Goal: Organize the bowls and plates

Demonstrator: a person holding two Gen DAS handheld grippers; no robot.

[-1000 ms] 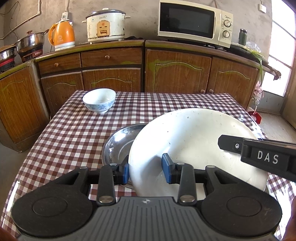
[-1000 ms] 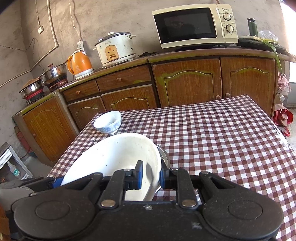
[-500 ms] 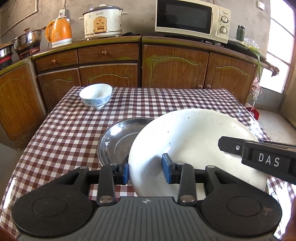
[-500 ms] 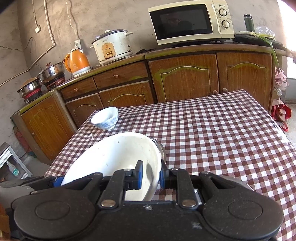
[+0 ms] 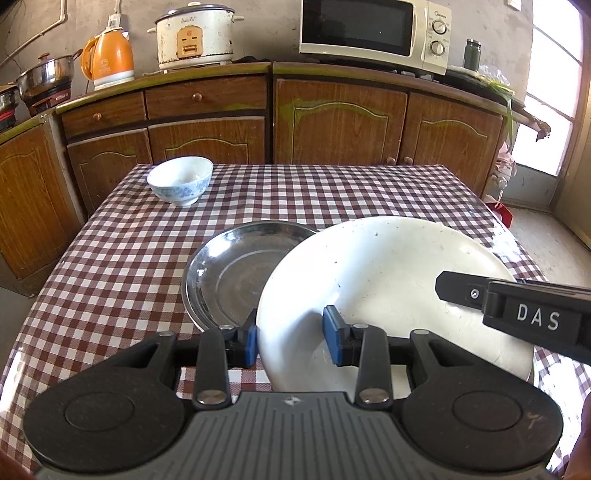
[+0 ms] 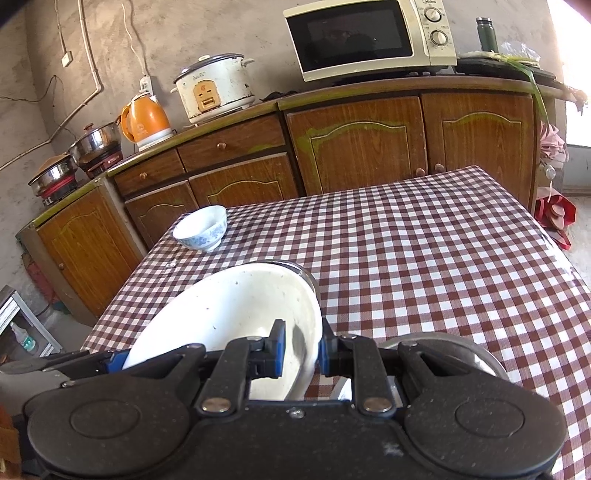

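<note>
A large white plate (image 5: 388,280) hangs tilted over the checked table, held from both sides. My left gripper (image 5: 291,341) is shut on its left rim, one blue pad outside and one inside. On the opposite rim my right gripper (image 6: 301,350) is shut too; its black finger (image 5: 465,293) reaches in from the right. The white plate (image 6: 229,314) partly hides a steel plate (image 5: 236,280) lying flat on the cloth behind it. A small white bowl with a blue pattern (image 5: 181,181) stands upright near the table's far left corner.
The table (image 6: 424,258) carries a red-and-white checked cloth. A second shiny steel rim (image 6: 461,347) shows just beyond my right gripper. Brown cabinets (image 5: 332,122) run behind the table, bearing a microwave (image 5: 373,33), a rice cooker (image 5: 192,37) and an orange kettle (image 5: 109,59).
Both grips on the white plate are unchanged. The views have shifted slightly, so more of the steel plate shows behind the white one.
</note>
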